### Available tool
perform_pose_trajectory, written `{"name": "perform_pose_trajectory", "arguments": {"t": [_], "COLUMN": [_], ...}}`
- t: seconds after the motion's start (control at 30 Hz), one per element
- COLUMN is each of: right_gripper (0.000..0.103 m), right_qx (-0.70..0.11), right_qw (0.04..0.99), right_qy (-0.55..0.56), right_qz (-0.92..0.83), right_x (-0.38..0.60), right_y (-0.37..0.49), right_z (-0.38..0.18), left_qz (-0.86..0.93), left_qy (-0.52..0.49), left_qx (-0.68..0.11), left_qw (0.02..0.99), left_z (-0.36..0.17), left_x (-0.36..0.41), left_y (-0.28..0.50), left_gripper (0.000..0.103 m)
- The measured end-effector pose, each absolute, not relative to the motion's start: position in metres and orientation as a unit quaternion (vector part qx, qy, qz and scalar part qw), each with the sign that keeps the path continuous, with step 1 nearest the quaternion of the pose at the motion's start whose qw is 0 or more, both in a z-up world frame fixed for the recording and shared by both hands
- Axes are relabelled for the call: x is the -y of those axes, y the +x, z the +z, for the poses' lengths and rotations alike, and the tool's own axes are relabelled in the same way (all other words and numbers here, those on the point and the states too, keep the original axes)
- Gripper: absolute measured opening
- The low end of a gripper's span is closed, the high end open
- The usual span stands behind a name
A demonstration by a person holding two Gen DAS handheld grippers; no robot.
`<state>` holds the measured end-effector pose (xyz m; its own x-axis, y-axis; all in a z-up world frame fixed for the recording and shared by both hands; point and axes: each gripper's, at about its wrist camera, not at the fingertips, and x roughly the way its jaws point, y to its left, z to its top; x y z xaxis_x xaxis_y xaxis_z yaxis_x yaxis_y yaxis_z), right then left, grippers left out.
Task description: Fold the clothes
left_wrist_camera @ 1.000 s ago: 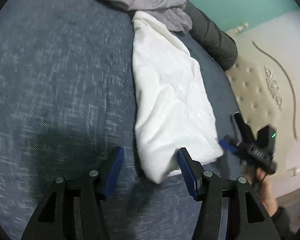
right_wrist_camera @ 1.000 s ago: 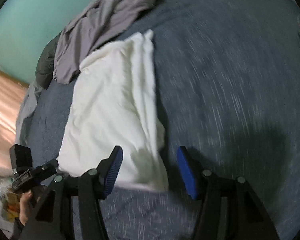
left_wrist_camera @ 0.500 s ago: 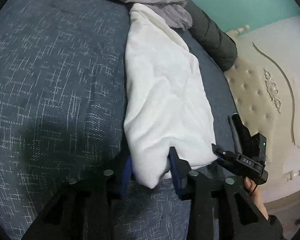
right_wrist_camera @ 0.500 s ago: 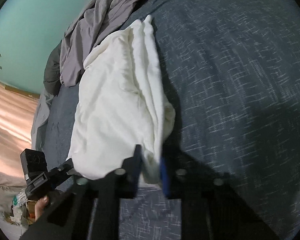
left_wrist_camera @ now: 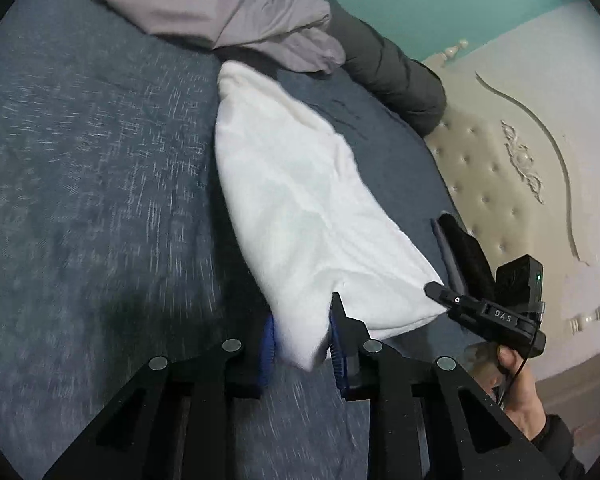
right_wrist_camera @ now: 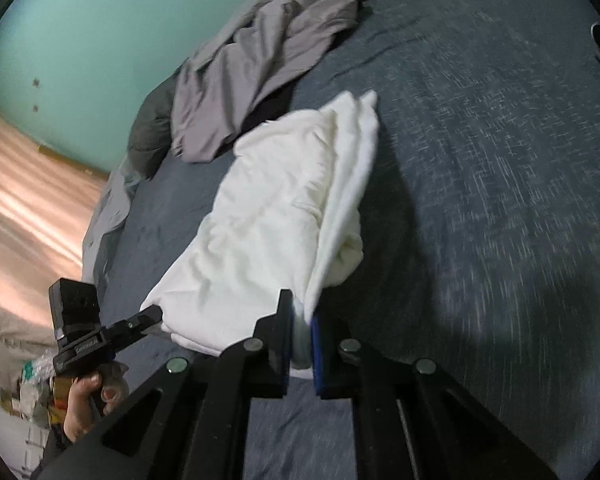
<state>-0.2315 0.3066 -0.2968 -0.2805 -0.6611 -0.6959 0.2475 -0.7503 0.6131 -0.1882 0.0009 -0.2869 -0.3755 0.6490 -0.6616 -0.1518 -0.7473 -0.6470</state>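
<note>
Left wrist view: the white garment (left_wrist_camera: 300,200) lies on the dark blue bedspread (left_wrist_camera: 80,180), its long axis running from the left gripper (left_wrist_camera: 300,344) away toward the grey shirt (left_wrist_camera: 228,4) at the far side. It is folded into a long, soft strip, narrower at the far end, with shallow creases. The left gripper's blue-padded fingers (left_wrist_camera: 337,344) are pressed onto the near corner, pinching the cloth. Beyond the garment's far end the grey shirt lies crumpled, just short of touching it, and a dark padded jacket (left_wrist_camera: 392,80) lies beside that, against the cream tufted headboard (left_wrist_camera: 500,168). Near the garment's other near corner the right gripper's body (left_wrist_camera: 492,312) shows, held by a hand (left_wrist_camera: 516,392); its tips are hidden from here.

Right wrist view: the garment (right_wrist_camera: 268,224) again stretches away from the camera toward the grey shirt (right_wrist_camera: 260,60), with a loose rolled fold along its right edge, lifted a little above the bedspread (right_wrist_camera: 500,160). The right gripper (right_wrist_camera: 300,340) is closed on the near corner, white cloth squeezed between its pads. Left of the garment, the left gripper's body (right_wrist_camera: 88,332) meets the other corner, gripped by a hand (right_wrist_camera: 88,400). A teal wall (right_wrist_camera: 80,40) rises behind the bed.
</note>
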Motion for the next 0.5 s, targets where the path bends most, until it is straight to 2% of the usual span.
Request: {"name": "perform_pose_trajectory", "arguments": {"t": [0.2,0.5], "right_gripper": [0.007,0.007], "right_qx": [0.181,0.191], "right_qw": [0.302,0.286], "right_qy": [0.543,0.574], "right_qz": [-0.762,-0.744], "right_x": [-0.311,-0.323], "right_y": [-0.168,-0.093], "right_z": [-0.294,-0.334], "left_qz": [0.78,0.77], "left_qy": [-0.516,-0.534], "left_qx": [0.237,0.23], "left_qw": [0.264,0.263], "left_z": [-0.275,-0.295], "left_x": [0.01,0.014], "left_y": [-0.117,-0.033], "left_gripper": [0.026,0.026]}}
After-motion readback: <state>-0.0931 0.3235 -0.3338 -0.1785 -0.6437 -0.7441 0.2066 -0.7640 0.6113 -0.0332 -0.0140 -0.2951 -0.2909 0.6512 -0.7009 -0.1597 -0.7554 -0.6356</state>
